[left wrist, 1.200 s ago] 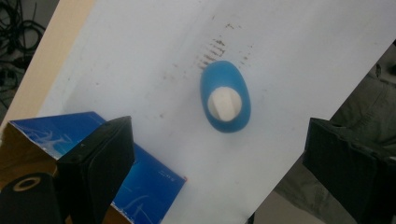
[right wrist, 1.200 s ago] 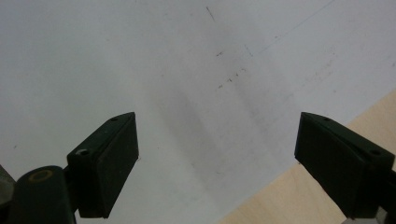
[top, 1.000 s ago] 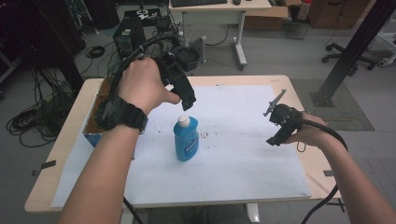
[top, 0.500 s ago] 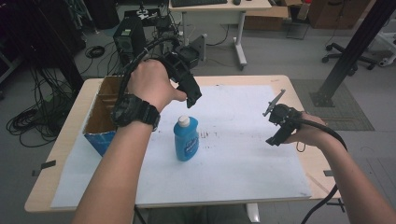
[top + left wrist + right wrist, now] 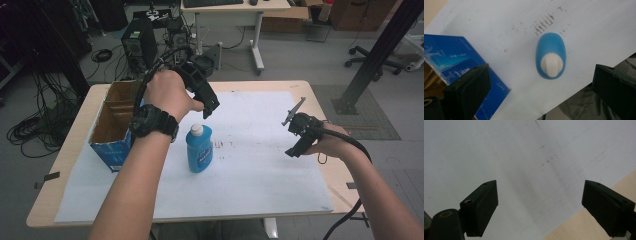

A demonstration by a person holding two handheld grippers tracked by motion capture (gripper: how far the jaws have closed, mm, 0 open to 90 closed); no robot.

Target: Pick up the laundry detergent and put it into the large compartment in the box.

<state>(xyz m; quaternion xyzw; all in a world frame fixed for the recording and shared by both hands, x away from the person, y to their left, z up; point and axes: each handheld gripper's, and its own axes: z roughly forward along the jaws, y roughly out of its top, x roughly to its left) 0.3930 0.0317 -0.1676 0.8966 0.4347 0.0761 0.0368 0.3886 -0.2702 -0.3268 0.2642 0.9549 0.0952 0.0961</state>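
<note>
A blue bottle (image 5: 199,148) with a white cap stands upright on the white paper sheet (image 5: 250,150) near the table's middle. My left gripper (image 5: 209,107) hovers just above and behind it, pointing down, jaws wide apart with nothing between them. From the left gripper view I look straight down on the blue bottle (image 5: 550,59), which sits between the two open jaws, well below them. My right gripper (image 5: 294,146) rests low over the paper at the right, open and empty. In the right gripper view, bare paper lies between its open jaws.
An open blue cardboard box (image 5: 116,125) stands at the table's left, close beside the bottle; the blue cardboard box (image 5: 459,67) also borders the left jaw. The wooden table edge (image 5: 330,150) runs along the right. Desks, cables and chairs lie beyond the table.
My left hand and gripper have shifted right and slightly forward, uncovering the box and coming over the bottle. The right gripper has stayed still.
</note>
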